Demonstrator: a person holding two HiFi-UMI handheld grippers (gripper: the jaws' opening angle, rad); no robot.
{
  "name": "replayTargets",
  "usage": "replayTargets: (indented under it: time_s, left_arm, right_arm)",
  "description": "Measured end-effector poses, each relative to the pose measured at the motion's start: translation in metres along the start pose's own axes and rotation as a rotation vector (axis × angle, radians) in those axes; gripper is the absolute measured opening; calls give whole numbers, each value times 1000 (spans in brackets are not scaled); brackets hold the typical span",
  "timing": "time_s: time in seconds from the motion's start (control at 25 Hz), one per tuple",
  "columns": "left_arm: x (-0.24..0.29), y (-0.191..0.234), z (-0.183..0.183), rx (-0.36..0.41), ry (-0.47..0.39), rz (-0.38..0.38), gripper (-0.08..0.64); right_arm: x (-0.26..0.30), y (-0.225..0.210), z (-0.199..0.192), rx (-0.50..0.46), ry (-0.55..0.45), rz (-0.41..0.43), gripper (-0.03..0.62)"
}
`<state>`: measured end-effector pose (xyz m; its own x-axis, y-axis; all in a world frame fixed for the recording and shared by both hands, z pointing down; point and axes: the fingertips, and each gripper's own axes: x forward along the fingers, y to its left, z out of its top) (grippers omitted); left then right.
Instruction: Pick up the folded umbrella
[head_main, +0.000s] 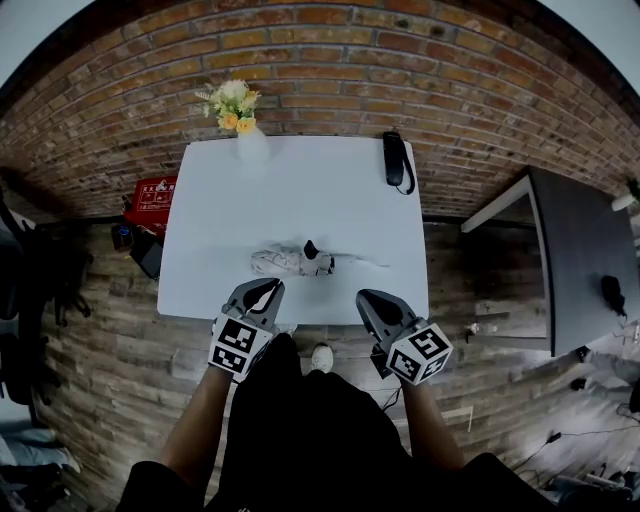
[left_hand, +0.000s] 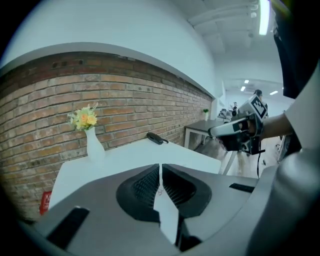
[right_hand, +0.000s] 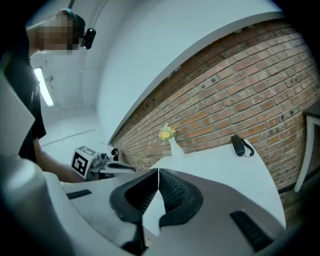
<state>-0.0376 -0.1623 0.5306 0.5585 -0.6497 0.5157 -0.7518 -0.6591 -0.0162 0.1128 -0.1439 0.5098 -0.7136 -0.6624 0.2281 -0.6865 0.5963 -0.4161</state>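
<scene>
Only the head view shows the folded umbrella; it lies crosswise on the white table, closer to the near edge than the far one, its black handle end up at the middle; the same view takes in a red box on the floor left of the table and a dark table off to the right, a strip of wood floor between the two tables

The left gripper and right gripper sit over the near edge, one to each side of the umbrella and just short of it, neither touching it; both forearms reach forward from the body, the marker cubes facing up; the left gripper tilts down more than the right

Each gripper view shows its own jaws pressed together with nothing between them, and the other gripper out to the side; both look along the tabletop to the vase of flowers and the black handset at the far edge by the brick wall

Bare tabletop runs from the umbrella back to the vase and handset
</scene>
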Motion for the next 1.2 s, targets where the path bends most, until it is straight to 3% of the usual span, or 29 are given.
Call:
replayTargets:
  time_s: [0.28, 0.4, 0.64, 1.0, 1.2]
  left_arm:
    - [48, 16, -32, 192, 152, -65, 18]
    - [69, 20, -47, 243, 210, -107, 73]
    - [102, 24, -73, 356, 337, -214, 257]
    - [133, 23, -107, 580, 502, -392, 356]
    - [143, 23, -128, 634, 574, -473, 357]
  right_arm:
    - [19, -8, -15, -10, 44, -48, 21]
    - [30, -13, -25, -17, 77, -73, 21]
    - [44, -27, -26, 1, 84, -134, 22]
    - [51, -42, -24, 33, 82, -229, 21]
    - [53, -42, -29, 59, 83, -270, 21]
